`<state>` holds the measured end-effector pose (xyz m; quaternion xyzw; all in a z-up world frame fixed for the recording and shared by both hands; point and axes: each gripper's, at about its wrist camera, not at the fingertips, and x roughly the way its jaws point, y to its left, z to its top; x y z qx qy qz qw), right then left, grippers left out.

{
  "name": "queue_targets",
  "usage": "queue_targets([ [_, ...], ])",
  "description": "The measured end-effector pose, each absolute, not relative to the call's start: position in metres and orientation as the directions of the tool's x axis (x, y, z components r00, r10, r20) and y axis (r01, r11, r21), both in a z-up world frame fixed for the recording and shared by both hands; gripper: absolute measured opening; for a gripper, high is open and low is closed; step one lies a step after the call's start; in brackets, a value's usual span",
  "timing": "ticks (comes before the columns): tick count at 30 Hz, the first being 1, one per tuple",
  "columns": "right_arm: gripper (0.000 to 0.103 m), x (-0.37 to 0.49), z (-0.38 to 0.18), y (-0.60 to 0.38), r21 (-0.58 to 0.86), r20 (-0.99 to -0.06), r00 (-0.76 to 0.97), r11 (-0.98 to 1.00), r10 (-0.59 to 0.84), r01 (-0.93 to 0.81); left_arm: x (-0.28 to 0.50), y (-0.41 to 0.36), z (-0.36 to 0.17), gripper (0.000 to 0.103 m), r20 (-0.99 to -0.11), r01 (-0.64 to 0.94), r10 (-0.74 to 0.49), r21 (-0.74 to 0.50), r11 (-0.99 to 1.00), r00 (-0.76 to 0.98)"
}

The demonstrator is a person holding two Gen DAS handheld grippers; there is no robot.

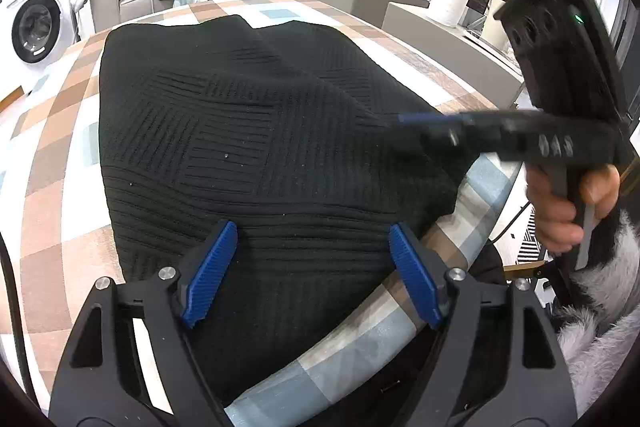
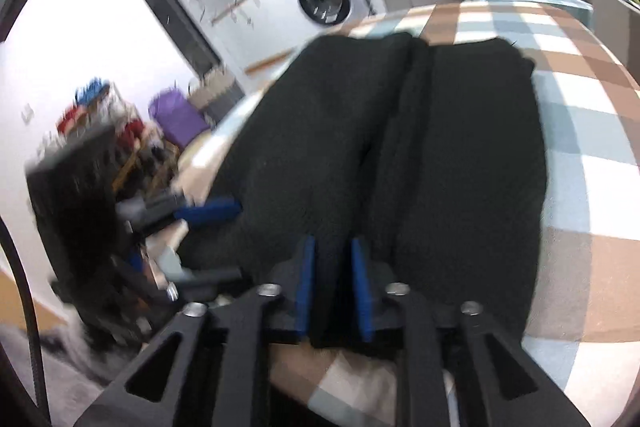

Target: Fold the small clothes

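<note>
Black ribbed sweater [image 1: 256, 131] lay lengthwise ahead of my spread left gripper [image 1: 312, 267], its near hem between my right gripper's [image 2: 332, 287] narrowly parted pads.

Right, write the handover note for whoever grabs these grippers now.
Left gripper: open over the near edge of the black knit garment, holding nothing.
Right gripper: jaws narrowly apart, fabric between the pads, grip uncertain.
Garment lies on the checked tablecloth, its sides folded in to a centre seam.
Left: fold it across, then smooth it.
</note>
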<state>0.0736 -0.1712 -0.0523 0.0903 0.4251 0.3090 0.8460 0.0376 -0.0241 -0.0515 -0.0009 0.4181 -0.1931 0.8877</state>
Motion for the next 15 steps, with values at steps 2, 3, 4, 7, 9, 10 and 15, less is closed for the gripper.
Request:
queue_targets([
  [2, 0.045, 0.085, -0.052, -0.175, 0.424, -0.665, 0.474, 0.815, 0.577, -0.396, 0.036, -0.023, -0.051, 0.076, -0.741, 0.343, -0.346, -0.166, 0.925, 0.575],
  [3, 0.047, 0.099, -0.056, -0.176, 0.440, -0.677, 0.470, 0.823, 0.566, -0.359, 0.036, -0.023, -0.051, 0.076, -0.740, 0.344, -0.347, -0.166, 0.924, 0.576],
  [4, 0.047, 0.108, -0.059, -0.175, 0.451, -0.685, 0.456, 0.822, 0.568, -0.347, 0.037, -0.023, -0.051, 0.076, -0.740, 0.345, -0.350, -0.169, 0.923, 0.575],
  [7, 0.047, 0.134, -0.066, -0.170, 0.481, -0.695, 0.429, 0.817, 0.576, -0.318, 0.039, -0.021, -0.051, 0.076, -0.738, 0.345, -0.358, -0.180, 0.921, 0.572],
  [9, 0.047, 0.149, -0.065, -0.163, 0.496, -0.693, 0.413, 0.806, 0.591, -0.322, 0.040, -0.020, -0.051, 0.076, -0.736, 0.345, -0.363, -0.185, 0.920, 0.571],
  [10, 0.047, 0.153, -0.064, -0.160, 0.500, -0.693, 0.412, 0.806, 0.592, -0.318, 0.040, -0.020, -0.051, 0.076, -0.736, 0.346, -0.364, -0.187, 0.920, 0.571],
  [15, 0.041, 0.179, -0.062, -0.147, 0.501, -0.697, 0.413, 0.810, 0.586, -0.304, 0.040, -0.016, -0.047, 0.076, -0.728, 0.345, -0.378, -0.206, 0.916, 0.571],
])
